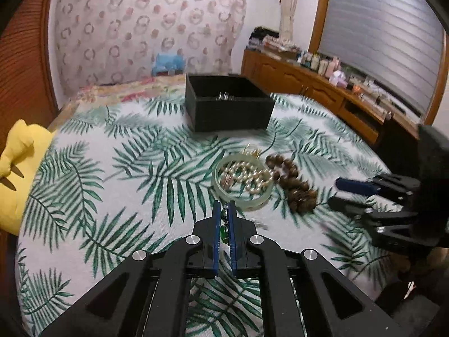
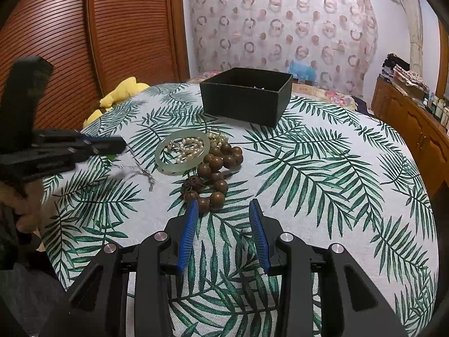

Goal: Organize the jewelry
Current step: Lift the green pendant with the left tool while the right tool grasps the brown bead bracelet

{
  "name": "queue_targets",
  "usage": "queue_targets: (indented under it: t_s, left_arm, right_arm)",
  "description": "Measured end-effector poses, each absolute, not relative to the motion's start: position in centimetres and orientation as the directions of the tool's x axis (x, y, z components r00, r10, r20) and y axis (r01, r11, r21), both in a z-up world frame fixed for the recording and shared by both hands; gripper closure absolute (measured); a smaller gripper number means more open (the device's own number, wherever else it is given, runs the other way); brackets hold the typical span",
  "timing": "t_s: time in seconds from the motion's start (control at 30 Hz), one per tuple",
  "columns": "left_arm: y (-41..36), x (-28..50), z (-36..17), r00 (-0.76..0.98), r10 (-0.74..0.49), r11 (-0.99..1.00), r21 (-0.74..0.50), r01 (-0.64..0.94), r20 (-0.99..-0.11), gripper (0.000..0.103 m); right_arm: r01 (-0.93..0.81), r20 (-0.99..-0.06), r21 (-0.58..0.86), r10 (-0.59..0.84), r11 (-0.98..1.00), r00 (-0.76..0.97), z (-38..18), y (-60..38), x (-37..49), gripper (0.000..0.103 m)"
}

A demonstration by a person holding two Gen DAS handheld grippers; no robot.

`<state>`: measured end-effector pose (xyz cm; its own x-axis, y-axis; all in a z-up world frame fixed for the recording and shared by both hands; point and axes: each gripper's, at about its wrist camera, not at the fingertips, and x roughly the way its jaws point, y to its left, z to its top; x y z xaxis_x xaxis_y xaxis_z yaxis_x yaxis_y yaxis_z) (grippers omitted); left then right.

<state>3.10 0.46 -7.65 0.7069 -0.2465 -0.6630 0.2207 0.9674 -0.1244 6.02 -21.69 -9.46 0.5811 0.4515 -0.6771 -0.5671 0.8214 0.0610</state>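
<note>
Two grippers up | our left gripper [image 1: 224, 210] pinches a green-bead chain [image 1: 224, 229] above the leaf cloth [image 1: 112, 174] | our right gripper [image 2: 224, 210] spread, near wooden beads [image 2: 217, 165] | pearls [image 2: 186, 146] inside jade bangle [image 2: 168, 165] | black box [image 2: 247, 95] beyond.

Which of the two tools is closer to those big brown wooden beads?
Right. The right tool hangs open with its tips just short of the wooden beads. The left tool is shut on a green-stone necklace, beyond the pale bangle.
</note>
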Motion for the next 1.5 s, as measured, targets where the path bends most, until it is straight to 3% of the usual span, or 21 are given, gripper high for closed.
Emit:
queue_targets:
  t_s: [0.23, 0.53, 0.93, 1.0, 1.07, 1.5]
  left_arm:
    - [0.8, 1.7, -5.8, 0.742, -0.265, 0.964, -0.143, 0.226, -0.616, 0.099]
    - [0.8, 0.8, -4.9, 0.762, -0.272, 0.962, -0.134, 0.239, -0.588, 0.099]
    - [1.3, -0.1, -4.2, 0.78, -0.28, 0.96, -0.137, 0.246, -0.56, 0.099]
    - [1.4, -0.1, -4.2, 0.781, -0.279, 0.96, -0.136, 0.245, -0.559, 0.099]
    - [1.4, -0.1, -4.2, 0.782, -0.278, 0.96, -0.137, 0.244, -0.558, 0.099]
    - [1.3, 1.9, -4.1, 0.776, -0.251, 0.967, -0.11, 0.23, -0.579, 0.099]
  right_arm:
    - [-0.593, -0.685, 0.025, 0.445, 0.805, 0.577, -8.4, -20.8, 7.2, 0.063]
    - [-0.595, -0.731, 0.064, 0.444, 0.801, 0.519, -9.6, -19.8, 9.6, 0.072]
    - [-0.608, -0.769, 0.032, 0.408, 0.793, 0.492, -10.3, -18.5, 10.7, 0.072]
    - [-0.625, -0.77, 0.042, 0.424, 0.78, 0.478, -10.4, -18.4, 10.5, 0.088]
    - [-0.633, -0.769, 0.041, 0.428, 0.773, 0.474, -10.3, -18.4, 10.3, 0.088]
    - [-0.613, -0.643, 0.063, 0.502, 0.788, 0.578, -4.6, -21.8, 9.8, 0.088]
